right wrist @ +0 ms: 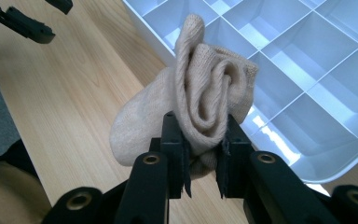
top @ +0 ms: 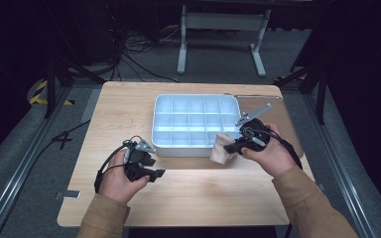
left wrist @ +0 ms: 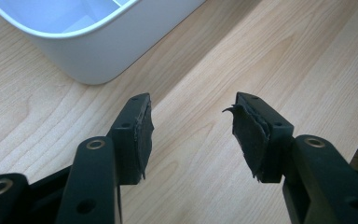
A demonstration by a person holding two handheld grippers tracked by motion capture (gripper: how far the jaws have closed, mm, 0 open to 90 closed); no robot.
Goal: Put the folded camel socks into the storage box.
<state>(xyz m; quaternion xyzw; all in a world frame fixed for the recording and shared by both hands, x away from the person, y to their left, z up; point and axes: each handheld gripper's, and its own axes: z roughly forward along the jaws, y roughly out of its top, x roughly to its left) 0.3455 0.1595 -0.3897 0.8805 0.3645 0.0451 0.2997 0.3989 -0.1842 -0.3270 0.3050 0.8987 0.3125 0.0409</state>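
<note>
Sock [right wrist: 200, 93] between right gripper [right wrist: 204, 154] fingers

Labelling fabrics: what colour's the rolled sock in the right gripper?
Plain beige sock, no pattern; clearest in the right gripper view.

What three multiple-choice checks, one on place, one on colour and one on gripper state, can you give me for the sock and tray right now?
1. Where is the sock?
A. Between the right gripper's jaws, at the tray's near edge
B. Flat in a far tray compartment
C. Under the left gripper

2. What colour is the divided tray?
A. Black
B. White
C. Red

3. How does the left gripper stand?
A. Shut on the sock
B. Shut on the tray wall
C. Open, nothing between the jaws

Answers:
1 A: the right gripper pinches the rolled beige sock beside the tray rim.
2 B: its walls and dividers are white.
3 C: bare wooden table shows between its jaws.
</note>
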